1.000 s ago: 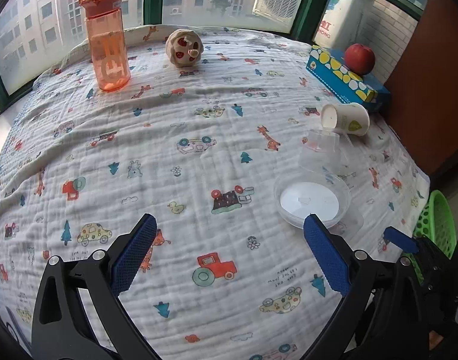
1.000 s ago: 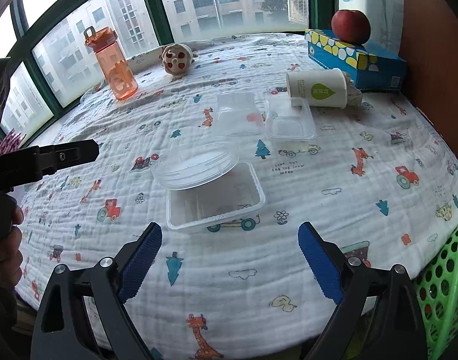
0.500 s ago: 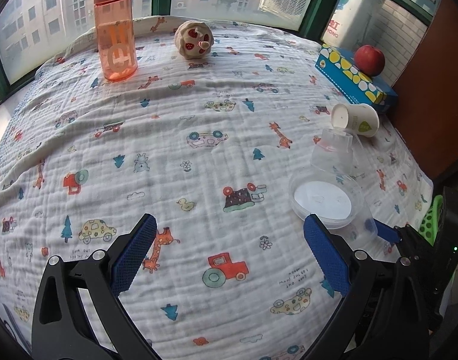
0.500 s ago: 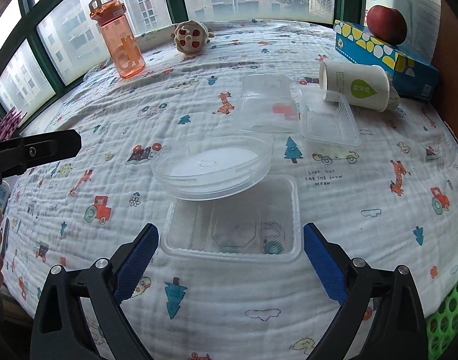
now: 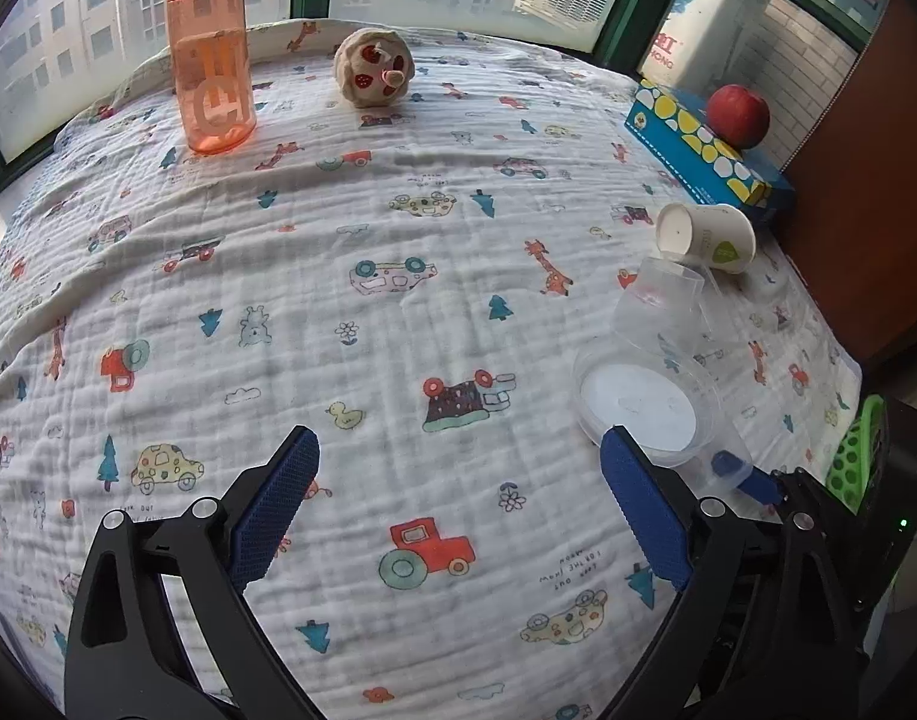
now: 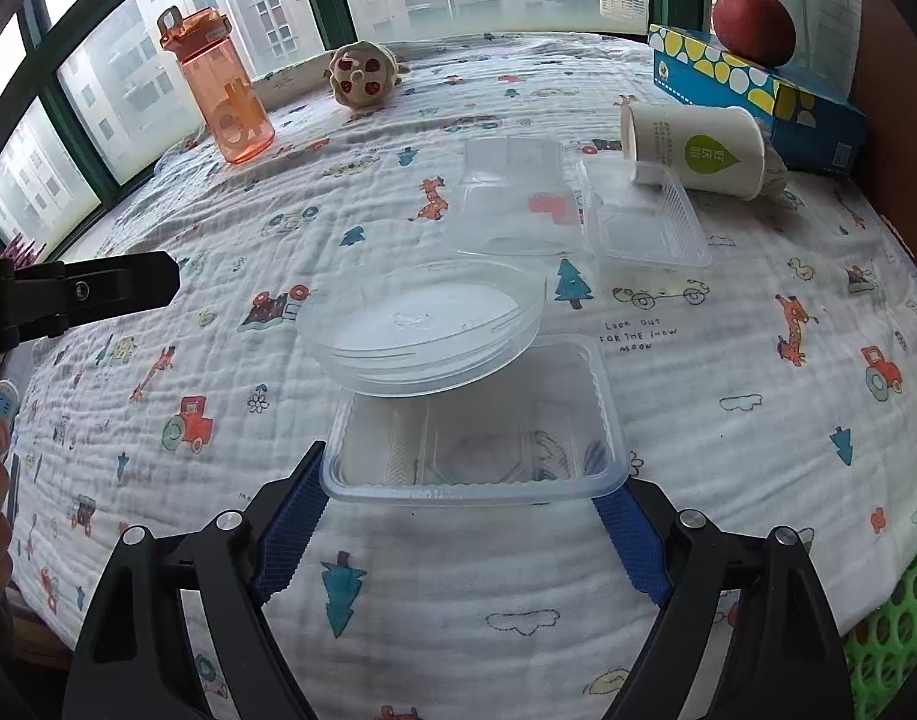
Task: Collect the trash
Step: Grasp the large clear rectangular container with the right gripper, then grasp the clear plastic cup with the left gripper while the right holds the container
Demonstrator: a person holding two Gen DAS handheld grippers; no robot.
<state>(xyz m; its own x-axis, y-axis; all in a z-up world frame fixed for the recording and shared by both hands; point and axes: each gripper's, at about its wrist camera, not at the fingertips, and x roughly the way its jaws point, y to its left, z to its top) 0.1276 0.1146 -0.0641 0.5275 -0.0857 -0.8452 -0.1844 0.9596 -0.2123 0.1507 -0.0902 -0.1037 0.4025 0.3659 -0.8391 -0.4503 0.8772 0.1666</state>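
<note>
A clear rectangular plastic tray lies on the cartoon-print cloth. My right gripper flanks the tray's near corners. Its jaws are closing and the blue pads sit just under the tray's rim. A round clear lid leans on the tray's far edge. Behind it lie an opened clear hinged box and a tipped white paper cup. My left gripper hovers over bare cloth left of the round lid. Its jaws are closing slightly, with nothing between them.
A green mesh basket hangs past the cloth's right edge. At the back stand an orange bottle, a plush toy and a blue tissue box bearing a red apple. A brown wall closes the right side.
My right gripper has come forward and down to the tray, and its jaws have narrowed around the near corners. The left gripper's jaws have drawn in a little.
</note>
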